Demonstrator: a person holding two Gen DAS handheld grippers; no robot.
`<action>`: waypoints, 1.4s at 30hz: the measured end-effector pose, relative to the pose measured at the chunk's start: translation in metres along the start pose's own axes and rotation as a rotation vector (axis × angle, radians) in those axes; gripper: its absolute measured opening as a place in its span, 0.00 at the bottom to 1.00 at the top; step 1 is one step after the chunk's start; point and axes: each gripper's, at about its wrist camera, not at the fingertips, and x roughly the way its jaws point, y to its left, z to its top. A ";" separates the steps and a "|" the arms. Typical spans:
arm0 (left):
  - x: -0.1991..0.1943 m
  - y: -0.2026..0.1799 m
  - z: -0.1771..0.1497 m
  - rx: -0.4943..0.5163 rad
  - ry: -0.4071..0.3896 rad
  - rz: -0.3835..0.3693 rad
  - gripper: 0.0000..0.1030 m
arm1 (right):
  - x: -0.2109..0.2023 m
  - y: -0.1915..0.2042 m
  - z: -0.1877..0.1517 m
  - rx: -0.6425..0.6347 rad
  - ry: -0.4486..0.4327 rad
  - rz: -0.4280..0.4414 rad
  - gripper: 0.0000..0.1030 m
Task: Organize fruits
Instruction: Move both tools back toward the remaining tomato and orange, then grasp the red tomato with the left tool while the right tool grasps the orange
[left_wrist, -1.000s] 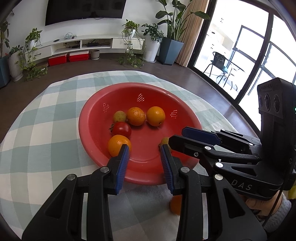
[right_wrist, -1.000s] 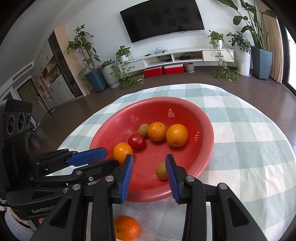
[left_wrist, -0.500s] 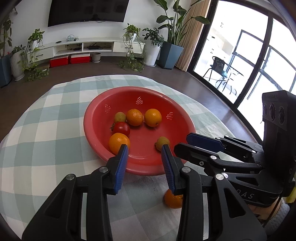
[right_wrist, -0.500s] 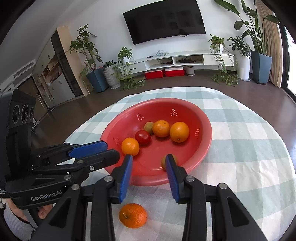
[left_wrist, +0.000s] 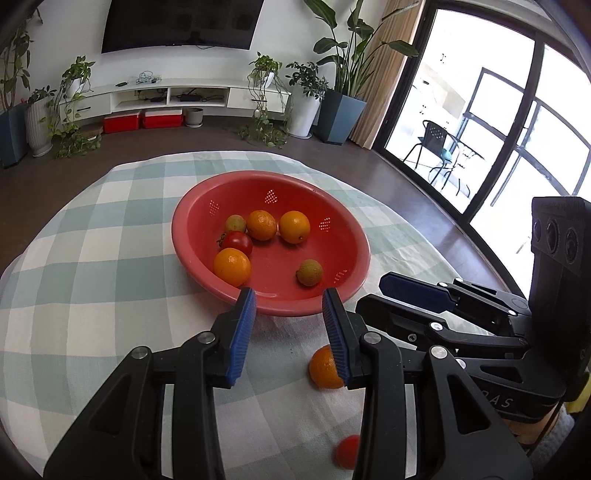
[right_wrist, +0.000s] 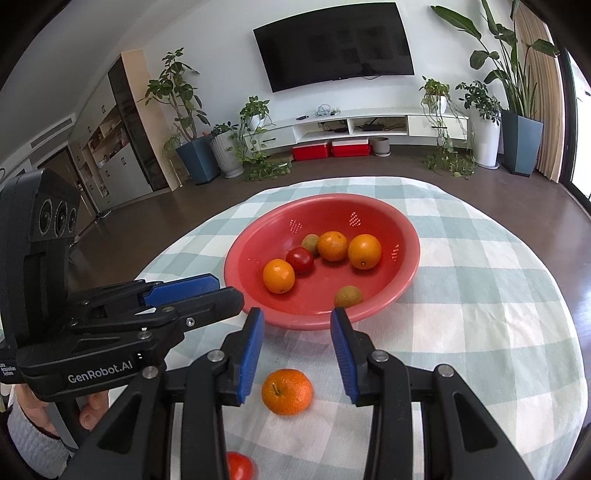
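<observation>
A red bowl (left_wrist: 343, 236) (right_wrist: 410, 236) sits mid-table and holds several fruits: oranges (left_wrist: 232, 266) (right_wrist: 279, 275), a red tomato (left_wrist: 237, 242) (right_wrist: 300, 259) and small green-brown fruits (left_wrist: 310, 272) (right_wrist: 348, 296). A loose orange (left_wrist: 320, 369) (right_wrist: 287, 391) lies on the cloth in front of the bowl, with a loose tomato (left_wrist: 347, 451) (right_wrist: 240, 466) nearer still. My left gripper (left_wrist: 289, 314) is open and empty, just short of the bowl's near rim. My right gripper (right_wrist: 297, 332) is open and empty above the loose orange.
The round table has a green-and-white checked cloth (left_wrist: 92, 295) (right_wrist: 480, 332). Each gripper shows in the other's view, the right one (left_wrist: 480, 332) beside the left one (right_wrist: 110, 332). Potted plants and a TV cabinet stand far behind.
Both grippers have drawn back from the bowl toward the near table edge. The loose orange and then the loose tomato have come into view below them. Both stay open.
</observation>
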 end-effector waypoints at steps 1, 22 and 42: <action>-0.002 -0.001 -0.001 0.000 -0.002 -0.002 0.34 | -0.002 0.001 -0.001 0.001 -0.002 -0.001 0.40; -0.033 -0.040 -0.061 0.038 0.043 -0.024 0.38 | -0.036 0.001 -0.037 0.042 -0.009 0.009 0.41; -0.011 -0.065 -0.113 0.095 0.163 -0.028 0.38 | -0.052 0.009 -0.068 0.044 0.001 0.012 0.44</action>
